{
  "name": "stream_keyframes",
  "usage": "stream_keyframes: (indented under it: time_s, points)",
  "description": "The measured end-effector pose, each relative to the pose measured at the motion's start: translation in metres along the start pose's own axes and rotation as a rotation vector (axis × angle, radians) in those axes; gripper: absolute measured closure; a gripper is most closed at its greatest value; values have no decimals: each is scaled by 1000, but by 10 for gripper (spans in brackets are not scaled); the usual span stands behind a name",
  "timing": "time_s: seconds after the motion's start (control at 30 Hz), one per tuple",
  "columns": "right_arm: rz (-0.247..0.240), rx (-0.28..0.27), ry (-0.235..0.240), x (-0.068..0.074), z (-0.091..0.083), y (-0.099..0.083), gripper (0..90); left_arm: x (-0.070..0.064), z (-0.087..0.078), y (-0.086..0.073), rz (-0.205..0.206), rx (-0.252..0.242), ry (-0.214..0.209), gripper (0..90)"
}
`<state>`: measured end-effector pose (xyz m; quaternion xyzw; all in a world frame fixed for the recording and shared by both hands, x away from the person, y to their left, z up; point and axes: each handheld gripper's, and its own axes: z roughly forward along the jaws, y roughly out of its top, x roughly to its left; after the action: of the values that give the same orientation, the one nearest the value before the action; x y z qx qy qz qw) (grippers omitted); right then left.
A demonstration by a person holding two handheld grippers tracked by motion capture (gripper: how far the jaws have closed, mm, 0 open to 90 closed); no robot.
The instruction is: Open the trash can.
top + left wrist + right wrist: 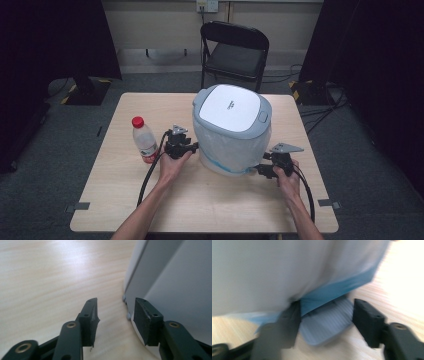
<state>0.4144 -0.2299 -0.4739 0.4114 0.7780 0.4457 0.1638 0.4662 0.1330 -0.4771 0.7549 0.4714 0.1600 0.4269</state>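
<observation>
Flanking the pedal bin (231,130), both tools sit low at its base, so the work looks barely begun: nothing is gripped yet and the lid is down. The left hand-held gripper (115,312) is spread, one jaw against the bin's grey wall near its foot. The right hand-held gripper (325,315) is also spread, its jaws straddling the ribbed grey foot pedal (327,322) under the hanging blue edge of the liner bag (337,293). The bin stands mid-worktop (210,200), white lid in a grey rim, its body wrapped in a translucent liner.
</observation>
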Motion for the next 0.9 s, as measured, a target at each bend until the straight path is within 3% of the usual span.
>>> stream_keyframes:
  time_s: [0.07, 0.2, 0.33, 0.37, 0.4, 0.43, 0.5, 0.53, 0.6, 0.7, 0.77, 0.8, 0.83, 0.9]
  points:
    - [10, -1, -26, -6, -2, -2, 388, -1, -5, -6, -6, 8, -9, 487]
    - [40, -16, -66, -15, -8, -9, 335, -9, -19, -17, 4, 4, -26, 486]
    - [76, -20, -157, -28, -10, -13, 308, -16, -28, -24, 32, 11, -64, 474]
    - [70, -24, -201, -32, -8, -13, 308, -16, -28, -24, 32, 11, -64, 463]
    - [70, -24, -201, -32, -8, -13, 308, -16, -28, -24, 31, 17, -72, 463]
    - [61, -5, -253, -37, -2, -12, 316, -17, -28, -25, 29, 18, -66, 466]
    - [54, -2, -264, -39, 1, -12, 316, -17, -28, -25, 31, 17, -64, 463]
    - [50, 7, -296, -42, 8, -12, 324, -18, -28, -25, 32, 17, -64, 464]
    - [46, 27, -308, -44, 14, -12, 329, -18, -28, -25, 33, 19, -59, 471]
    - [38, 6, -293, -44, 17, -10, 328, -20, -28, -26, 37, 21, -79, 466]
    - [-10, 34, -301, -37, 25, -7, 405, -24, -30, -28, 50, 23, -98, 446]
    - [-10, 34, -301, -37, 25, -7, 405, -24, -30, -28, 50, 23, -98, 445]
    - [-40, 55, -303, -33, 26, -6, 503, -25, -30, -28, 57, 26, -86, 441]
    - [-33, 57, -277, -32, 26, -7, 540, -25, -30, -27, 57, 23, -76, 443]
